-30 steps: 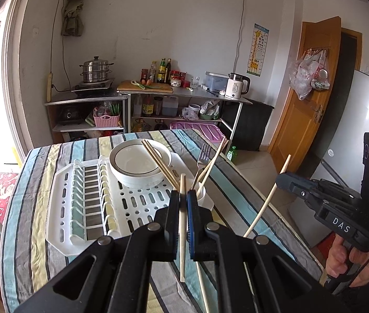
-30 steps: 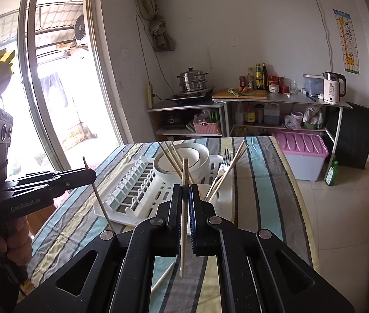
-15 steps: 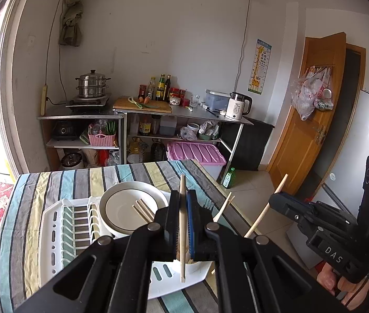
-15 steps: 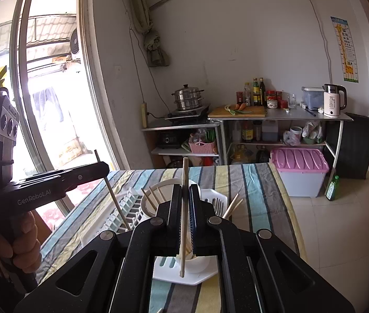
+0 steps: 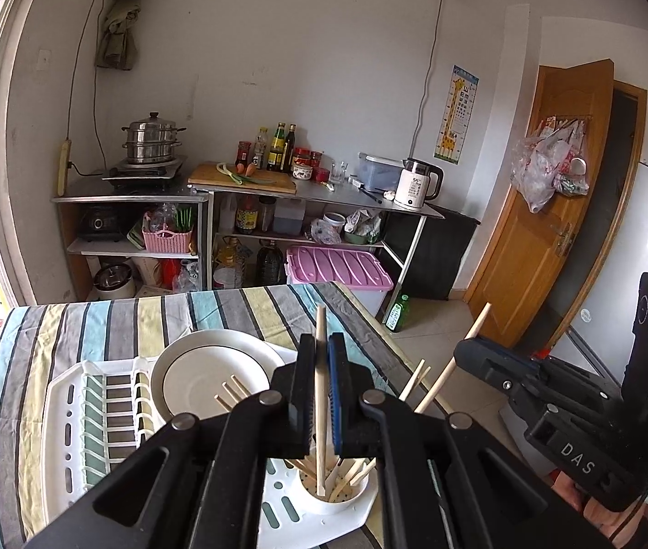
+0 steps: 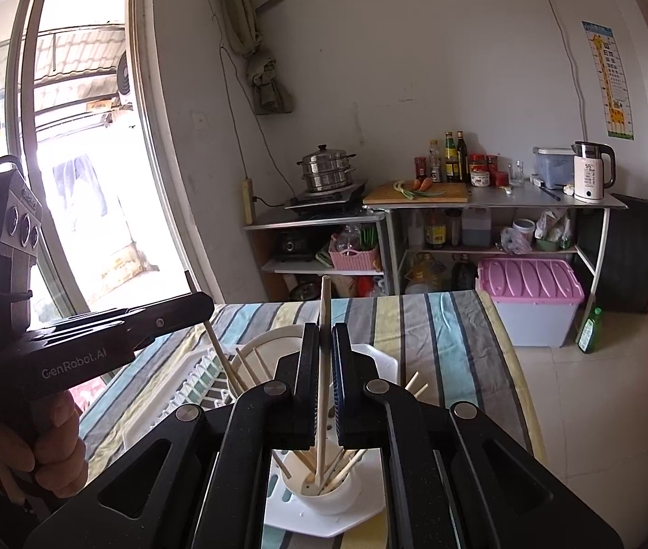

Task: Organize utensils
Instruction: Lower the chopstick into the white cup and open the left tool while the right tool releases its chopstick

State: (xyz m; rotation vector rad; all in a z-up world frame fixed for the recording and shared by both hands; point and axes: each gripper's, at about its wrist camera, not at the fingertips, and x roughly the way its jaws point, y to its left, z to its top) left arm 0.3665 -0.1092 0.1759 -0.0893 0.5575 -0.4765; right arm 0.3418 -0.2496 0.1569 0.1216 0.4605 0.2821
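While each gripper points forward and slightly down over the near end of the rack [image 5: 67,416], its jaws are pinched on one upright chopstick: the left gripper [image 5: 320,393] holds a chopstick [image 5: 320,411] whose lower tip hangs inside the white cup [image 5: 337,501], and the right gripper [image 6: 323,384] holds another chopstick [image 6: 322,393] dipping into the same cup [image 6: 324,498] among more sticks. Beyond the cup a white bowl [image 5: 196,379] sits in the rack, more sticks leaning on it. Farther off the striped tabletop [image 5: 109,315] runs toward shelves and a pink-lidded bin [image 5: 337,267]
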